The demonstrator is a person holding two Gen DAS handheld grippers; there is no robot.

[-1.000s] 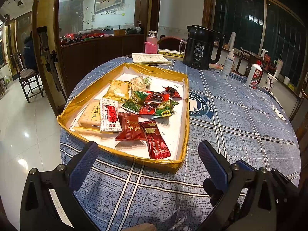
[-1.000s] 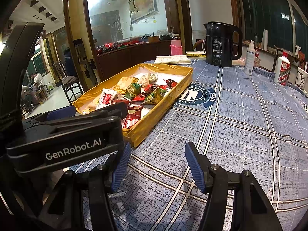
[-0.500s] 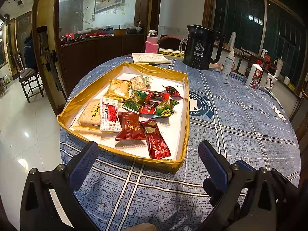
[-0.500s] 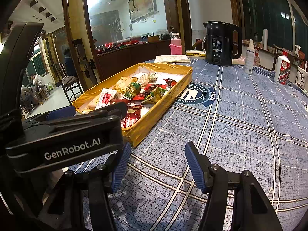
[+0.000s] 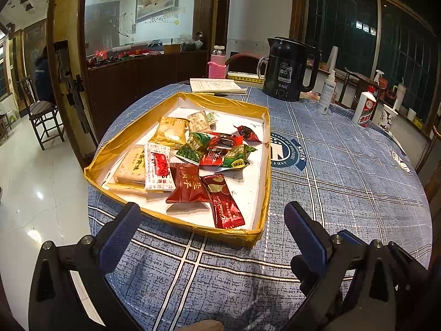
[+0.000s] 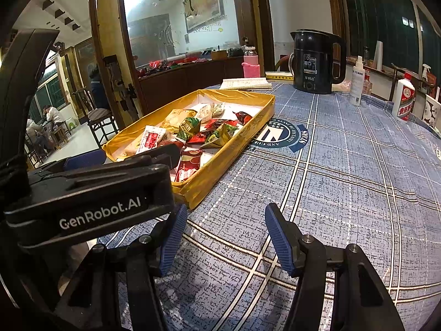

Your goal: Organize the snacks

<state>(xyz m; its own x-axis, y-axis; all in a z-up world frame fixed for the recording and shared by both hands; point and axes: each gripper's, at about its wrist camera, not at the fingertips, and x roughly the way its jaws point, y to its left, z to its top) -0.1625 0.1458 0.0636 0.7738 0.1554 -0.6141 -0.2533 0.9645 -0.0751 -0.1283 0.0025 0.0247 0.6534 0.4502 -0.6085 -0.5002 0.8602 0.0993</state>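
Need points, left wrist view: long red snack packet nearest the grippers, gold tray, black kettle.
long red snack packet (image 5: 224,205), left wrist view, middle of the wrapper.
gold tray (image 5: 230,234), left wrist view, near wall by the corner.
black kettle (image 5: 285,69), left wrist view, front of the body at the label.

Overall light: warm indoor light, moderately bright on the bench (image 5: 344,193), dimmer toward the frame edges.
Brightest area: the glass partition (image 5: 143,13) glows pale and is partly washed out in both views.
Windows: the windows (image 5: 399,41) at right are black, with a few small lit specks.
Glare: white highlights on the glossy floor (image 5: 35,193); sheen on the gold tray (image 5: 264,165) rim and the snack wrappers (image 5: 193,184).
Shadows: soft and short, under the wrappers and beneath the jaws.
Distortion: strong fisheye bending; door frames bow, corners vignette to black.
Sharpness: centre crisp; no motion blur; far room slightly soft.
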